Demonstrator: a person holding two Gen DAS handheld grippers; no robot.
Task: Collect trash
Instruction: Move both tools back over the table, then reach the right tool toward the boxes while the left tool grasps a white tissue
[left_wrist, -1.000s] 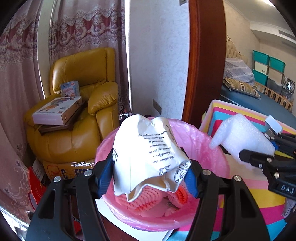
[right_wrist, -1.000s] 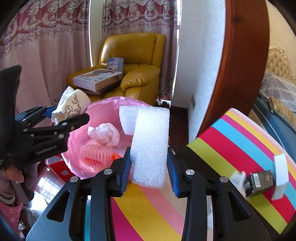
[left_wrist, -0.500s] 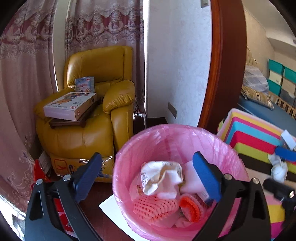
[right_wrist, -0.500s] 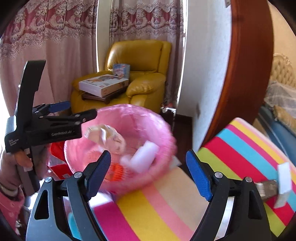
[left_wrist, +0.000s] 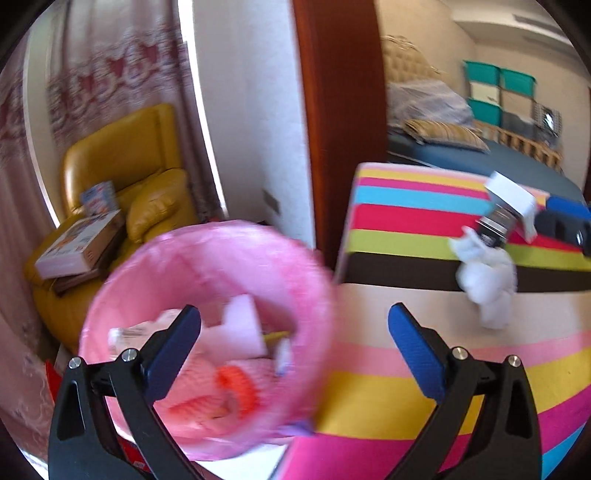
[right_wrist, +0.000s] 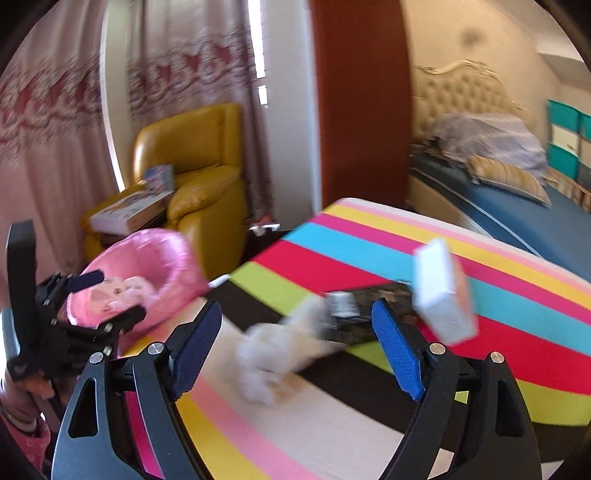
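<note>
1. The left gripper (left_wrist: 294, 345) hangs over the near rim of the pink-lined trash bin (left_wrist: 207, 266), its blue pads (left_wrist: 415, 356) spread as wide as they go, with nothing clamped between them.
2. Inside the bin lie a white foam block (left_wrist: 242, 332), orange net wrapping (left_wrist: 236, 384) and some crumpled paper (left_wrist: 129, 332) (all smeared by motion blur, so finer detail cannot be told).
3. The right gripper (right_wrist: 296, 345) points across the striped tablecloth (right_wrist: 369, 258), its jaws set well apart and holding nothing.
4. A crumpled white wad (right_wrist: 273, 347) lies on the cloth just ahead of the right gripper's open jaws, not touching either pad as far as the blur allows.
5. Just beyond the wad a small dark box (right_wrist: 362, 310) rests on the cloth, and a white card-like piece (right_wrist: 443, 291) stands tilted at its right end.
6. From the left wrist view, the same wad (left_wrist: 485, 275) and dark box (left_wrist: 496, 221) sit far to the right, next to the right gripper's blue tip.
7. The bin stands off the table's left edge, beside the yellow armchair (right_wrist: 199, 173) (a flat carton (right_wrist: 127, 212) rests on its seat).
8. A hand in a pink sleeve (right_wrist: 22, 424) holds the left gripper's handle at the right wrist view's lower left.
</note>
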